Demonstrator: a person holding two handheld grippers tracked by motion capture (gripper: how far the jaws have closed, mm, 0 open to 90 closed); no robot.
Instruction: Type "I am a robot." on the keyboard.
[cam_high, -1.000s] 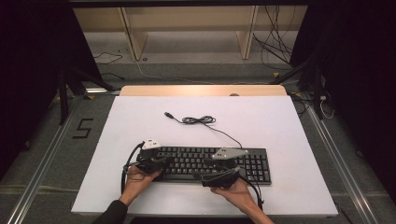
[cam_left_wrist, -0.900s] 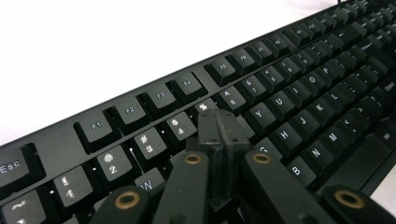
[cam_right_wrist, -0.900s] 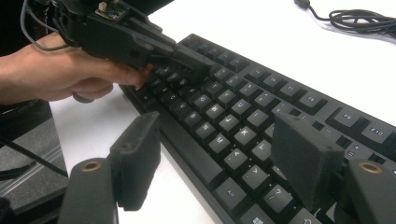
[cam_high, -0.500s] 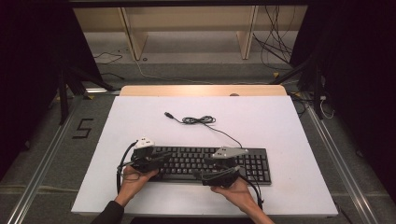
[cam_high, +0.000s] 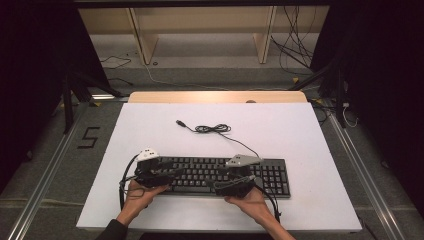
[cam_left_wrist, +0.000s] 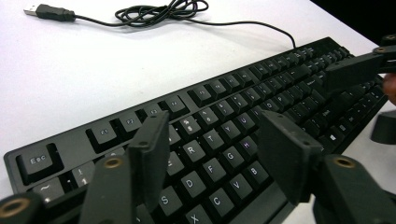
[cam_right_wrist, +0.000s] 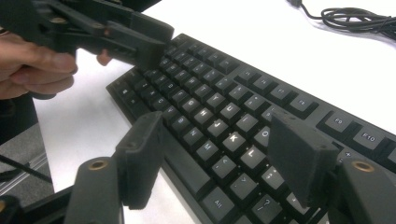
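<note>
We see a black keyboard (cam_high: 220, 175) lying flat near the front edge of the white table (cam_high: 300, 130), its long side running parallel to that edge. Its cable (cam_high: 212, 129) lies coiled on the bare surface behind it, ending in a plug (cam_high: 181, 123) well apart from the keys. Wide open tabletop spreads behind the keyboard and to both sides; only a narrow strip remains between it and the front edge.

Our left gripper (cam_high: 172, 172) hovers over the keyboard's left end; its jaws have just been opening, nothing between them. Our right gripper (cam_high: 220, 177) is over the middle keys, its jaws spread wide, easing slightly inward, pressing on nothing.

In the left gripper view we can read "Esc", plus letters such as R, T, D, S, C, V, B. A "5" (cam_high: 88, 137) is marked on the floor at the left.
</note>
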